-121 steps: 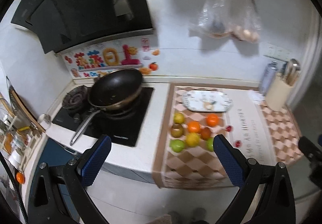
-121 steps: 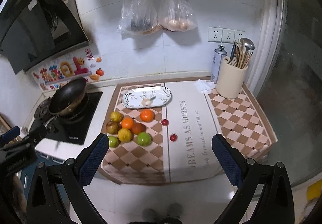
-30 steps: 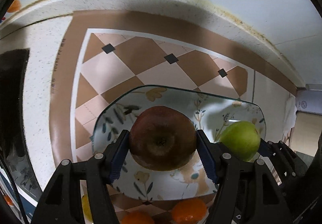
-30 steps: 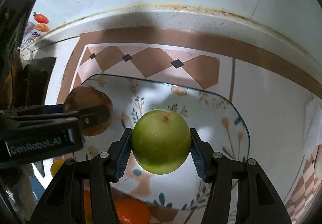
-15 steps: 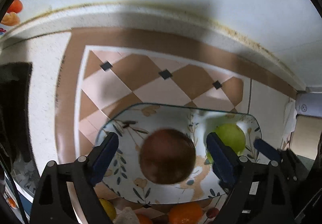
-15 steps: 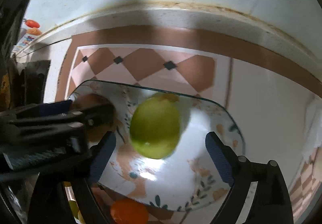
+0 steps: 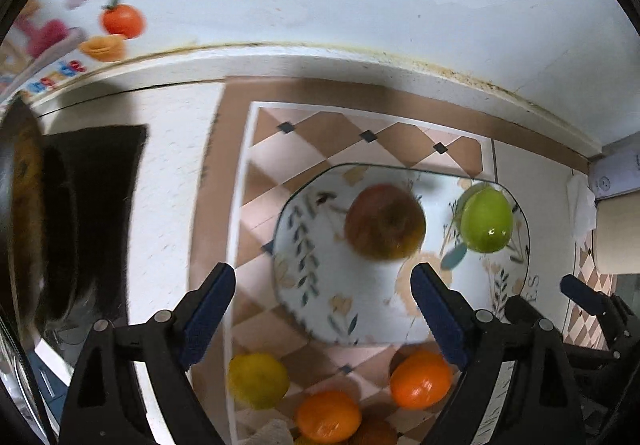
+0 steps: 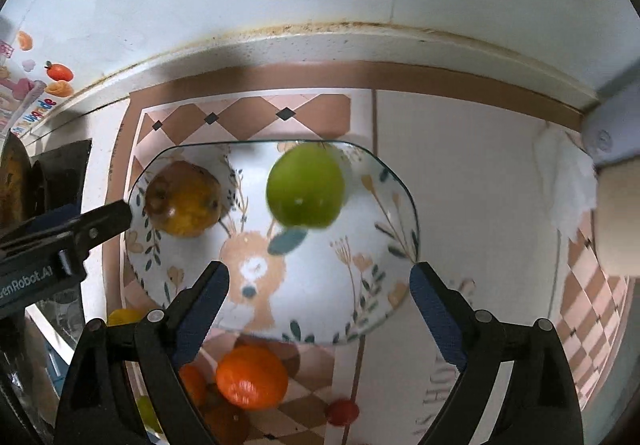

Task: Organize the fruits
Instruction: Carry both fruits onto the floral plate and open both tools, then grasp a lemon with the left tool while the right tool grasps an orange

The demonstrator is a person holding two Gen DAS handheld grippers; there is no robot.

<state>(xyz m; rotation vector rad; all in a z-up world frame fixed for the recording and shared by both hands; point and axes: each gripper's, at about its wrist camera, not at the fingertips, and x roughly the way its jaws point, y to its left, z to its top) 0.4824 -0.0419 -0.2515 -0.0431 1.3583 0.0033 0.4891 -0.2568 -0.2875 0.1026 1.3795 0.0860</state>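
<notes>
- Orange, yellow and dark fruits are left loose on the checked mat (image 7: 276,181), at the near edge of the plate (image 7: 308,297); they lie below and behind both pairs of blue pads, not out ahead of them.
- On the plate sit a red-brown apple (image 7: 384,221), left of middle, and a green apple (image 8: 306,185) toward its far right rim, apart from each other.
- Left gripper (image 7: 322,309): jaws spread wide and empty, near the plate's near left edge; the yellow fruit (image 7: 258,379) and two oranges (image 7: 420,379) lie just under it.
- Right gripper (image 8: 320,303): jaws likewise wide and empty, over the plate's near rim; one orange (image 8: 252,375) and a small red fruit (image 8: 342,411) lie nearest.
- Judgement: either gripper must draw back toward the tabletop's front edge; the round fruits set no grip axis.
</notes>
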